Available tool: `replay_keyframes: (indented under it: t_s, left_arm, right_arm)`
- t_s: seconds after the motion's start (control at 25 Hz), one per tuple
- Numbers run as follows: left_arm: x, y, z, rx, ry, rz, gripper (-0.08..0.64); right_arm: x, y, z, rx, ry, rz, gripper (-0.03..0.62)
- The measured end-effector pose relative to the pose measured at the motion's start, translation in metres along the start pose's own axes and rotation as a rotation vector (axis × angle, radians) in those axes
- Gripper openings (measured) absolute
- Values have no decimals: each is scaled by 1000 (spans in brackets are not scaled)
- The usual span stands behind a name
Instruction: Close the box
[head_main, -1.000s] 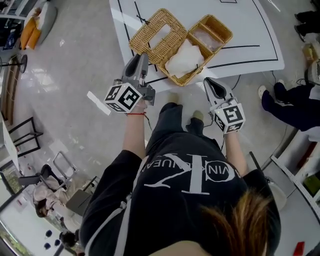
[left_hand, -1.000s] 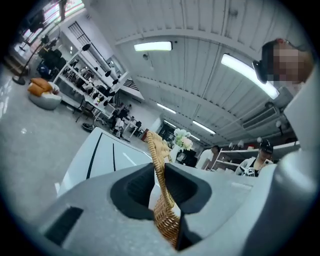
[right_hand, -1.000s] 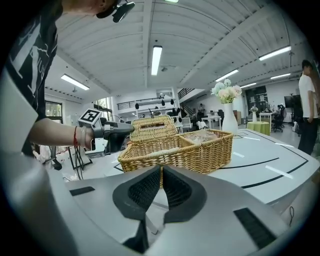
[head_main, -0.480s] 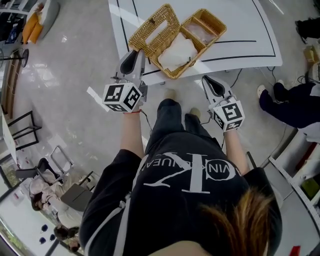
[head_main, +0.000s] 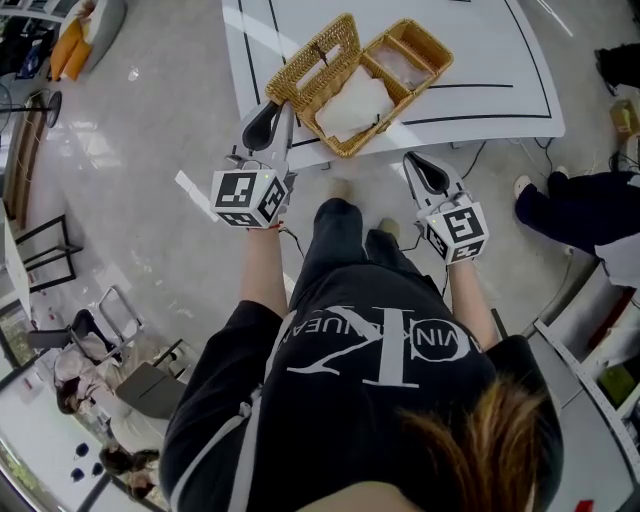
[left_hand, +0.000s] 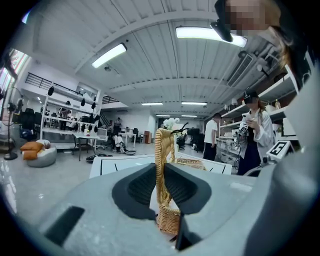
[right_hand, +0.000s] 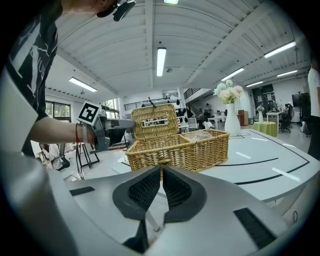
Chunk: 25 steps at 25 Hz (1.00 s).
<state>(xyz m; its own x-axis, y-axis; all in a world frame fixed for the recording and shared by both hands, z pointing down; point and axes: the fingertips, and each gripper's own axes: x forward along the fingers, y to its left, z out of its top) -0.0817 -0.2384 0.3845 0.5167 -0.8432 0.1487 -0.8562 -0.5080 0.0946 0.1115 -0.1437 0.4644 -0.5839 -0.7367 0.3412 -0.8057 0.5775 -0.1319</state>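
Observation:
A wicker box (head_main: 400, 62) stands at the near edge of the white table (head_main: 490, 50), with a white cloth (head_main: 352, 103) in its near half. Its hinged lid (head_main: 312, 60) stands raised on the left side. My left gripper (head_main: 270, 115) is shut on the lid's free edge; in the left gripper view the lid (left_hand: 162, 150) runs edge-on between the pads of that gripper (left_hand: 161, 180). My right gripper (head_main: 425, 170) hangs below the table edge, shut and holding nothing. The right gripper view shows its jaws (right_hand: 161, 175) pointing at the box (right_hand: 185, 147) and the upright lid (right_hand: 155, 121).
Black lines mark the tabletop. A white vase of flowers (right_hand: 226, 120) stands behind the box. A person sits at the right (head_main: 585, 205), and another stands at the right in the left gripper view (left_hand: 255, 135). Chairs and people are at the lower left (head_main: 100, 360).
The lid has swung up from lying open toward the left to nearly upright, with my left gripper on its edge. The right gripper has barely moved.

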Motion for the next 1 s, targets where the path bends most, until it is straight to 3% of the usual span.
replay_keyframes:
  t_s: [0.36, 1.0]
  left_arm:
    - [-13, 0, 21, 33, -81, 11, 46]
    - [-21, -28, 18, 56, -82, -44, 44]
  right_arm:
    - [6, 2, -5, 5, 10, 26, 12]
    - [0, 5, -10, 8, 17, 46, 12]
